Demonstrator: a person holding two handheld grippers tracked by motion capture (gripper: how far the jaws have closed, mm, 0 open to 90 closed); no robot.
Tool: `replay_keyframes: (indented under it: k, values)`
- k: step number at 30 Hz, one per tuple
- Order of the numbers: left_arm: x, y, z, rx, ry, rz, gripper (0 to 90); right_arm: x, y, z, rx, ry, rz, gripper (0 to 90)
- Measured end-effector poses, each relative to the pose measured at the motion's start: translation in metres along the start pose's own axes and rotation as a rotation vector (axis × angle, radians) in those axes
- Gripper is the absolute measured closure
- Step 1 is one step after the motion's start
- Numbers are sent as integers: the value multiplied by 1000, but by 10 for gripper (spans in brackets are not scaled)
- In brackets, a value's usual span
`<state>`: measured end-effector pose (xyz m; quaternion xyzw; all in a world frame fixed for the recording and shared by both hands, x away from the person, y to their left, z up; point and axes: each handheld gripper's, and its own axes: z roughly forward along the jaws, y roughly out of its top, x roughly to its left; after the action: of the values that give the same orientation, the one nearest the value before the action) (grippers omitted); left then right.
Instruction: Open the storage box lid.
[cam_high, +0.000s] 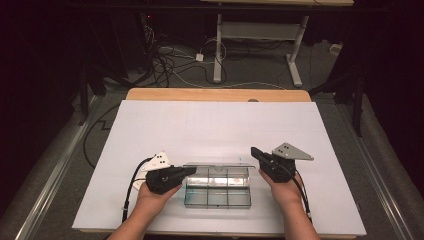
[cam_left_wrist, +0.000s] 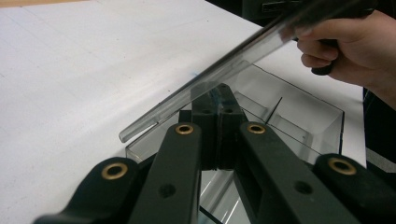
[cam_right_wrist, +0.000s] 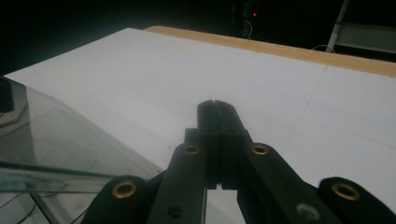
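Note:
A clear plastic compartment box (cam_high: 217, 192) sits near the front edge of the white tabletop (cam_high: 215, 125), its transparent lid (cam_high: 220, 164) raised at a slant. My left gripper (cam_high: 191, 170) is at the box's left end with its jaws shut and nothing between them. In the left gripper view, its tips (cam_left_wrist: 217, 89) sit just under the lid's edge (cam_left_wrist: 210, 70), above the box's compartments (cam_left_wrist: 299, 121); contact is unclear. My right gripper (cam_high: 255, 151) is at the box's right end, also shut. Its tips (cam_right_wrist: 217, 105) point across bare table, with the lid (cam_right_wrist: 56, 135) to their left.
A wooden strip (cam_high: 215, 94) runs along the table's far edge. Beyond it, the dark floor holds tangled cables (cam_high: 165, 60) and a white desk frame (cam_high: 255, 35). The person's other hand (cam_left_wrist: 345, 46) shows at the lid's far end.

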<state>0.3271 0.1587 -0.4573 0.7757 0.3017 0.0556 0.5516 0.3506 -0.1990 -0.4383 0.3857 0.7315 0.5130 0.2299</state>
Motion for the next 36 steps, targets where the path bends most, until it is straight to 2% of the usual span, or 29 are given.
replay_keyframes:
  k: [13, 22, 29, 36]
  values:
    - [7, 7, 0, 7, 21, 6, 875, 1, 10, 4, -11, 12, 3, 900]
    - [13, 9, 5, 0, 32, -11, 875, 0, 6, 9, -2, 14, 14, 900]
    - [19, 9, 9, 2, 45, -30, 875, -2, 9, 16, -7, 41, 8, 900]
    - [24, 8, 11, 5, 51, -42, 875, -4, 9, 23, -11, 46, 29, 900]
